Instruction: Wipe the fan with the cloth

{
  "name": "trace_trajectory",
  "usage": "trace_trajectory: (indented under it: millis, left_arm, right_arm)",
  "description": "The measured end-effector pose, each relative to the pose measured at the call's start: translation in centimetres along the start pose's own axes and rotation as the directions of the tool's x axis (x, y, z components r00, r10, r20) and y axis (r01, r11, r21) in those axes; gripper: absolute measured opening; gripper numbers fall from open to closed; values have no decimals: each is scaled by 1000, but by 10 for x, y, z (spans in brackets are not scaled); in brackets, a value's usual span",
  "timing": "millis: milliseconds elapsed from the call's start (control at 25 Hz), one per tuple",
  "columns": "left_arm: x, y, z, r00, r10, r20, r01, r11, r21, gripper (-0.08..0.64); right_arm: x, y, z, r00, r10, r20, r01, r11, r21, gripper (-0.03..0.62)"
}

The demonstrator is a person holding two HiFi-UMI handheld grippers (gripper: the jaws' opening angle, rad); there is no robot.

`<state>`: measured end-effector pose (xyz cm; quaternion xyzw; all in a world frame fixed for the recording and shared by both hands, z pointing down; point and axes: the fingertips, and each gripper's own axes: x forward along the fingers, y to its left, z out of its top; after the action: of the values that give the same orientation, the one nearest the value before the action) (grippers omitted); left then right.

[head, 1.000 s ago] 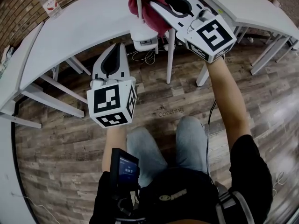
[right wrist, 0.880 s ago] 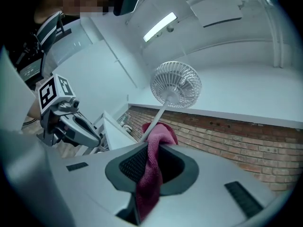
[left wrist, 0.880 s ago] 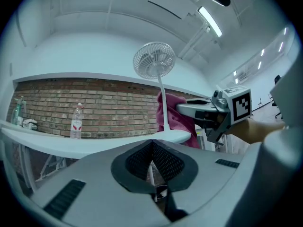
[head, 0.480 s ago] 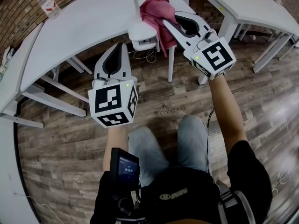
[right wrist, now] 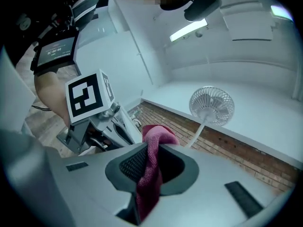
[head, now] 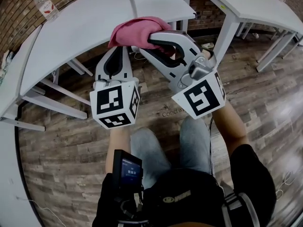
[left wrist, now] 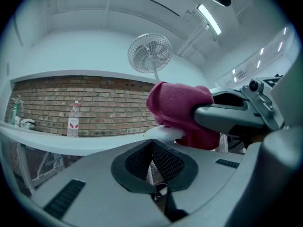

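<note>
here, right gripper (right wrist: 149,150) pinching pink cloth (head: 134,30), left gripper (left wrist: 152,144) jaws together

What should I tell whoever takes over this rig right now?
Left gripper: shut, empty, near the base of the small white desk fan.
Right gripper: shut on the pink woven cloth.
The fan stands upright at the edge of the white table; the cloth lies over its base.
Done: cloth gripped and laid on the base.
Left: probably the stem and the round grille head, which the cloth does not touch.
</note>
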<state>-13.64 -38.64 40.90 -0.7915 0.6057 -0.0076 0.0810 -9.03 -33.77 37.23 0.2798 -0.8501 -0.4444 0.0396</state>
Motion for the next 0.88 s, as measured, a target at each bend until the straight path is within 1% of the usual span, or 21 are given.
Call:
trace_trajectory:
  millis: [80, 160, 240, 320, 400, 480, 600, 720, 880]
  left_arm:
    - [0, -2, 0, 1000, -1, -1, 1, 1000, 0, 3]
    - [0, -2, 0, 1000, 0, -2, 1, 1000, 1, 3]
    - [-1, 0, -1, 1000, 3, -4, -3, 1000, 1, 3]
    - [-1, 5, -3, 1000, 7, -8, -7, 1000, -7, 3]
    - [-1, 9, -4, 1000, 8, -12, -9, 1000, -14, 3]
    - [0, 10, -5, 1000, 10, -12, -10, 1000, -18, 3]
    - [0, 9, -5, 1000, 7, -9, -7, 1000, -19, 3]
    - [0, 7, -7, 1000, 2, -13, -2, 1000, -17, 3]
    - [0, 7, -7, 1000, 1, -17, -1, 1000, -15, 3]
  right_arm:
    - [4, -2, -5, 1000, -3, -16, 3, 1000, -8, 54]
    - [1, -12, -16, 999, -26, -34, 26, 1000, 0, 54]
    - [-5, -25, -33, 997, -65, -47, 67, 996, 57, 54]
    - [-9, -39, -56, 991, -103, -89, 117, 978, 170, 54]
    - [-8, -53, -79, 984, -110, -139, 143, 956, 256, 54]
    - [1, -65, -94, 982, -101, -158, 145, 944, 298, 54]
    - [11, -74, -105, 982, -96, -165, 148, 926, 346, 54]
    - [9, -68, -108, 983, -98, -156, 152, 907, 392, 54]
    - [1, -59, -109, 983, -120, -138, 170, 881, 441, 54]
